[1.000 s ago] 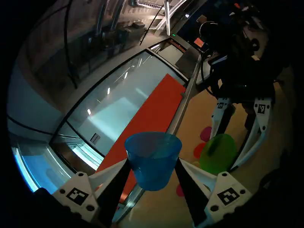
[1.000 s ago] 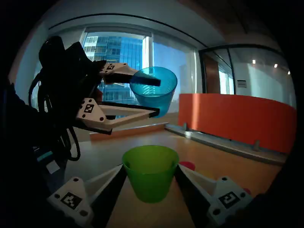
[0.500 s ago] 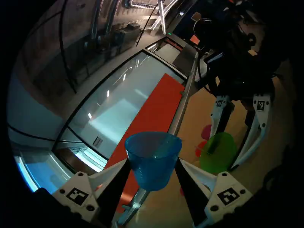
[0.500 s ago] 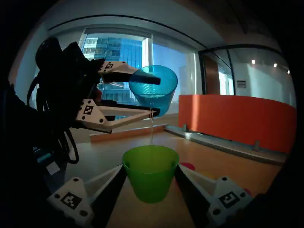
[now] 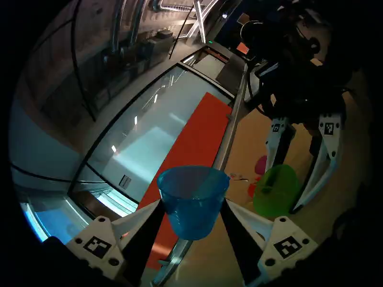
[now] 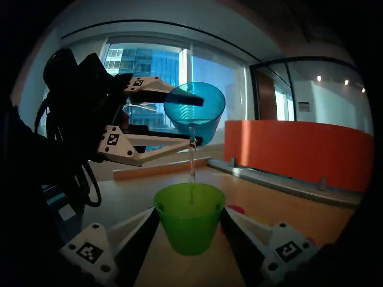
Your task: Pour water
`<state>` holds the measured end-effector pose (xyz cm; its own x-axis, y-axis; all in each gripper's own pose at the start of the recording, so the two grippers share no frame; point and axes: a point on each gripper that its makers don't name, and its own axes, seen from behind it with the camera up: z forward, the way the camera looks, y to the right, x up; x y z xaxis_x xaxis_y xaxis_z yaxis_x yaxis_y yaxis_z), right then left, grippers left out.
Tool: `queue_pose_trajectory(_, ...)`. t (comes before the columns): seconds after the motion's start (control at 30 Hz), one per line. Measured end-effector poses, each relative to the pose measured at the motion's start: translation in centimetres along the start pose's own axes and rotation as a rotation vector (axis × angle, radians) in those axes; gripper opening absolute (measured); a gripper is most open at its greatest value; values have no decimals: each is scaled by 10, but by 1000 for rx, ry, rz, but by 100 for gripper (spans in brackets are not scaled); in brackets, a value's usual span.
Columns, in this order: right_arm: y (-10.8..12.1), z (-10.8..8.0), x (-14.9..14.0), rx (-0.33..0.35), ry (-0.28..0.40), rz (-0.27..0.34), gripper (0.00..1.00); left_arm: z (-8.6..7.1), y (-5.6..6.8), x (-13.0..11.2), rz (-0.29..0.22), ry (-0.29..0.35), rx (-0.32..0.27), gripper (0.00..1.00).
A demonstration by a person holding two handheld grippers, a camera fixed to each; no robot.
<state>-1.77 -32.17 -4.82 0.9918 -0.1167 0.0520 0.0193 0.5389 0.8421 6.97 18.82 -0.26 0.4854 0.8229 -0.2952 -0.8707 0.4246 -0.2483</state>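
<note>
— How's the pour?
— The blue cup point(image 6: 194, 107), clamped tilted in the left gripper point(image 6: 198, 119), drops a thin stream point(image 6: 191, 158) into the green cup point(image 6: 190, 225) pinched by the right gripper point(image 6: 190, 213) over the table point(image 6: 268, 205)
— Tricky to hold?
— Light, thin plastic, probably slippery; grip mid-wall

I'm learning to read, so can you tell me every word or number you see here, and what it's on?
No text here can be read.
Small sign on the glass wall: too small and blurred to read.
Square markers: black-and-white patterns, not letters or numbers.
Blue cup and green cup: no print visible.
</note>
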Motion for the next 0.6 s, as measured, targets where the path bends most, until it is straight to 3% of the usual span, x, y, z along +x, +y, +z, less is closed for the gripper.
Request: queue_pose_trajectory(0.6,0,0,4,0,5,-5,88,0,-2,4,51,1,11,80)
